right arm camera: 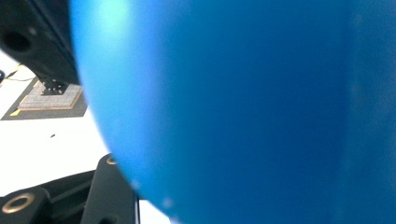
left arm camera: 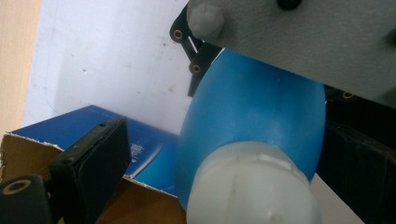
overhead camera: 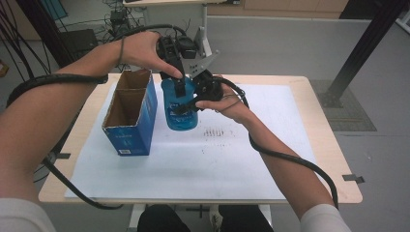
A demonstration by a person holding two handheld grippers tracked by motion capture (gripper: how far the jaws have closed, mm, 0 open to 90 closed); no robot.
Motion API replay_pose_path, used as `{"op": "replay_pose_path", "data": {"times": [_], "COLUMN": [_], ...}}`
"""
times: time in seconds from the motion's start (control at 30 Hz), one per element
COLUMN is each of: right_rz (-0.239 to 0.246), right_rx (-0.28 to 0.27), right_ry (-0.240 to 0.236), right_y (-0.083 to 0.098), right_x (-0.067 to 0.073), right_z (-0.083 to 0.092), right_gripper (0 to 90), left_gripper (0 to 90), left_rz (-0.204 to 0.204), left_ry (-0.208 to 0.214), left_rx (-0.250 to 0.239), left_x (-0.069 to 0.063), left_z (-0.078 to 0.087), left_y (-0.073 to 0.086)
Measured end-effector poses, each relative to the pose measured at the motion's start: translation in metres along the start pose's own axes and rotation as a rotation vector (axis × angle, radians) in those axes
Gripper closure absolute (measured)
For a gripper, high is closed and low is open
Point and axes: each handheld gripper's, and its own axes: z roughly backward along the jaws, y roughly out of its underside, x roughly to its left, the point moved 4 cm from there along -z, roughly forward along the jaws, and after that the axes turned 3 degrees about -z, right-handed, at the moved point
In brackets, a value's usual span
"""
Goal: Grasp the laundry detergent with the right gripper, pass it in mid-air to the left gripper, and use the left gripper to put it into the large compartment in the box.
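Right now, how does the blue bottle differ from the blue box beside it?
The bottle is rounded, glossy plastic with a white cap; the box is square-cornered cardboard with an open top. The bottle is gripped by the right claw, while the box stands untouched on the white sheet. Both are blue and upright.

Wooden table (overhead camera: 329, 159), white sheet (overhead camera: 217, 164), blue box (overhead camera: 130, 118)

A translucent blue plastic bottle (overhead camera: 182, 108) with dark print on its side is seen upright over the white sheet on the worktop, just beside an open blue cardboard box. A white screw cap (left arm camera: 252, 186) is fitted on its neck; its rounded shoulder narrows towards that cap.
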Motion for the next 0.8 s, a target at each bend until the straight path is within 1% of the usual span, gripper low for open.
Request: {"op": "replay_pose_path", "data": {"times": [0.13,0.27,0.3,0.37,0.4,0.43,0.47,0.5,0.67,0.73,0.77,0.8], "right_rz": [-0.002,-0.022,0.004,0.005,0.018,0.003,0.004,0.005,0.009,0.008,0.016,0.008], "right_rx": [0.002,0.010,-0.013,-0.013,-0.019,-0.016,-0.009,-0.020,-0.012,-0.022,-0.021,-0.018], "right_ry": [-0.003,-0.013,-0.023,-0.022,-0.015,-0.027,-0.022,-0.024,-0.015,-0.034,-0.025,-0.014], "right_y": [0.0000,0.0000,-0.0013,-0.0012,-0.0012,-0.0011,-0.0005,-0.0011,-0.0008,-0.0015,-0.0015,-0.0013], "right_x": [0.0007,0.0032,0.0024,0.0023,0.0010,0.0027,0.0024,0.0022,0.0018,0.0030,0.0019,0.0019], "right_z": [0.0007,0.0015,0.0002,0.0002,-0.0001,0.0003,0.0005,0.0003,0.0015,0.0014,0.0017,0.0028], "right_gripper": [44.2,44.2,44.2,44.2,44.2,44.2,44.2,44.2,44.2,44.2,44.2,44.2], "left_gripper": [6.4,6.4,6.4,6.4,6.4,6.4,6.4,6.4,6.5,6.5,6.5,6.5], "left_rz": [0.001,0.000,0.001,0.000,0.001,0.002,-0.001,-0.002,-0.002,-0.003,-0.004,-0.004], "left_ry": [0.004,0.010,0.010,0.017,0.022,0.019,0.013,0.012,0.017,0.020,0.019,0.019], "left_rx": [0.002,0.006,0.008,0.007,0.004,0.005,0.012,0.017,0.014,0.010,0.009,0.008], "left_x": [-0.0003,-0.0004,-0.0004,-0.0004,-0.0005,-0.0003,-0.0001,0.0000,-0.0005,-0.0008,-0.0008,-0.0009], "left_z": [-0.0019,-0.0041,-0.0046,-0.0057,-0.0060,-0.0066,-0.0074,-0.0081,-0.0089,-0.0083,-0.0080,-0.0078], "left_y": [-0.0005,-0.0003,-0.0001,0.0004,0.0006,0.0009,0.0012,0.0014,0.0013,0.0008,0.0004,0.0001]}}
